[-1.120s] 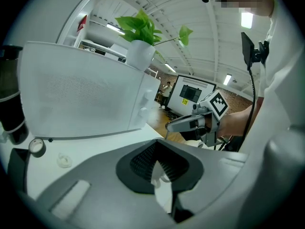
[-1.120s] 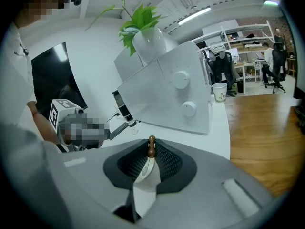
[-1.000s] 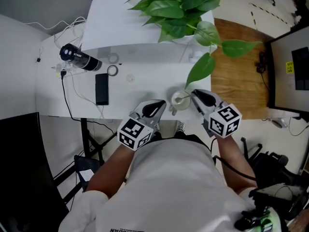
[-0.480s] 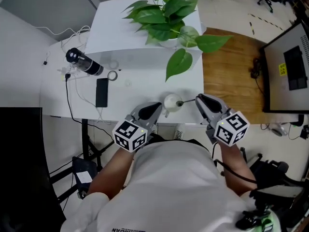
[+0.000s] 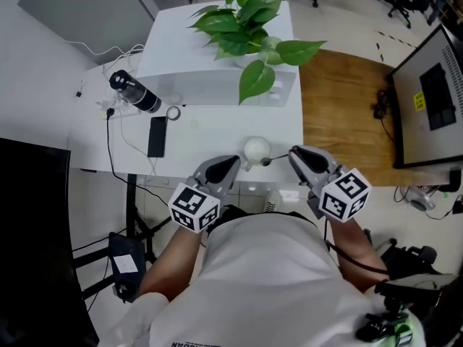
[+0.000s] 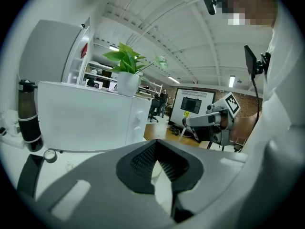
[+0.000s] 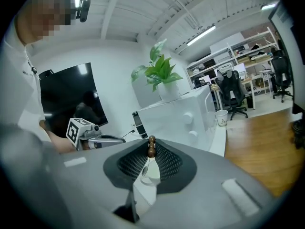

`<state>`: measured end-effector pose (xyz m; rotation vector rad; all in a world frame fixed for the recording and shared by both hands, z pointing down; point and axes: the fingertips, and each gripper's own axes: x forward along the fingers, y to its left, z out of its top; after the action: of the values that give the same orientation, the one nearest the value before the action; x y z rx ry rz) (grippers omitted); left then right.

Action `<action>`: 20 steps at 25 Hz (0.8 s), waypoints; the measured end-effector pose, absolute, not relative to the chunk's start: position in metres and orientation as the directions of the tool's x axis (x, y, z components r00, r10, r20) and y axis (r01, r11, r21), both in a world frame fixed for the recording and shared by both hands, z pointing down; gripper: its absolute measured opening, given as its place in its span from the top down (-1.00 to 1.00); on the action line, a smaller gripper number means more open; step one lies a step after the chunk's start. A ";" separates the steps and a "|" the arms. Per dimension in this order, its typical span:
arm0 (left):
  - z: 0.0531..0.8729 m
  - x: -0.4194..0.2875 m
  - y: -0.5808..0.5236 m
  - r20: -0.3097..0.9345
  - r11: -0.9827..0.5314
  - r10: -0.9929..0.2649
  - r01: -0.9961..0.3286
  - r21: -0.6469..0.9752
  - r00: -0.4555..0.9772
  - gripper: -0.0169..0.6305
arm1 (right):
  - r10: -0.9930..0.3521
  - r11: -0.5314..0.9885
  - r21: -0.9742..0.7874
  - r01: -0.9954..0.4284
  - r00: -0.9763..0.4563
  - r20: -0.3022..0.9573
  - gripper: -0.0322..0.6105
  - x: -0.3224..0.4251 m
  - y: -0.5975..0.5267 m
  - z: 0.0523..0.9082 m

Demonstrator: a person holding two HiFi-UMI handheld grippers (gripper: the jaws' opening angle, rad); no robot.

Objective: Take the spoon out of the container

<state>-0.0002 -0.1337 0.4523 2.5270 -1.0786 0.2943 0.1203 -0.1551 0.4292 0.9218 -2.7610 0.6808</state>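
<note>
1. Quick update from the remote seat: over the last second the right gripper (image 5: 295, 155) has drawn away to the right of the container (image 5: 255, 148). A moment ago it was almost against the rim, and now there's a clear gap.
2. The spoon (image 7: 151, 148) goes with it. The right gripper view shows the jaws narrow and pinched on the handle, with the brown bead end poking out just past the tips. The thin shaft runs from there back toward the container.
3. The grip itself doesn't look any different from a second ago, so this is a pull, not a re-grab.
4. The left gripper (image 5: 233, 165) sits tight on the left of the container. Its own view shows the jaws nearly together with a white piece of the container pinched between them. I read that as holding the container steady, same as before.
5. The container still sits on the counter (image 5: 210, 125). The plant (image 5: 242, 27) is well beyond it and the phone (image 5: 157, 136) is off to its left.
6. My take: the extraction is under way but not finished. I can't tell if the spoon's bowl has cleared the rim yet, so I'd say it's partly out at best.
</note>
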 end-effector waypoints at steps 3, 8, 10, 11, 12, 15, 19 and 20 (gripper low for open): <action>0.450 -0.009 -0.120 0.318 -0.632 -0.652 -0.725 0.274 0.688 0.93 | -0.551 0.698 -0.361 -0.618 -0.786 0.281 0.74 0.118 -0.138 0.426; 0.450 -0.016 -0.078 0.321 -0.686 -0.599 -0.677 0.266 0.734 0.93 | -0.606 0.659 -0.353 -0.664 -0.747 0.274 0.74 0.107 -0.101 0.417; 0.450 -0.019 -0.053 0.322 -0.708 -0.571 -0.652 0.271 0.755 0.93 | -0.633 0.637 -0.351 -0.686 -0.726 0.270 0.74 0.102 -0.079 0.414; 0.451 -0.022 -0.042 0.324 -0.718 -0.561 -0.642 0.268 0.762 0.93 | -0.647 0.626 -0.350 -0.697 -0.715 0.267 0.74 0.100 -0.069 0.412; 0.451 -0.026 -0.032 0.325 -0.727 -0.551 -0.633 0.267 0.769 0.93 | -0.661 0.613 -0.350 -0.708 -0.703 0.264 0.74 0.098 -0.058 0.411; 0.449 -0.038 -0.003 0.319 -0.743 -0.530 -0.612 0.272 0.785 0.93 | -0.699 0.571 -0.354 -0.740 -0.665 0.263 0.74 0.095 -0.026 0.411; 0.447 -0.053 0.035 0.305 -0.761 -0.511 -0.588 0.274 0.803 0.93 | -0.734 0.529 -0.349 -0.773 -0.624 0.268 0.74 0.088 0.019 0.410; 0.447 -0.056 0.044 0.302 -0.763 -0.508 -0.585 0.275 0.806 0.93 | -0.740 0.524 -0.345 -0.779 -0.617 0.268 0.74 0.085 0.031 0.410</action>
<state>-0.0561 0.0436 0.4470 2.6358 -0.8273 0.2979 0.0854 0.0307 0.4098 1.3306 -2.6647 0.6715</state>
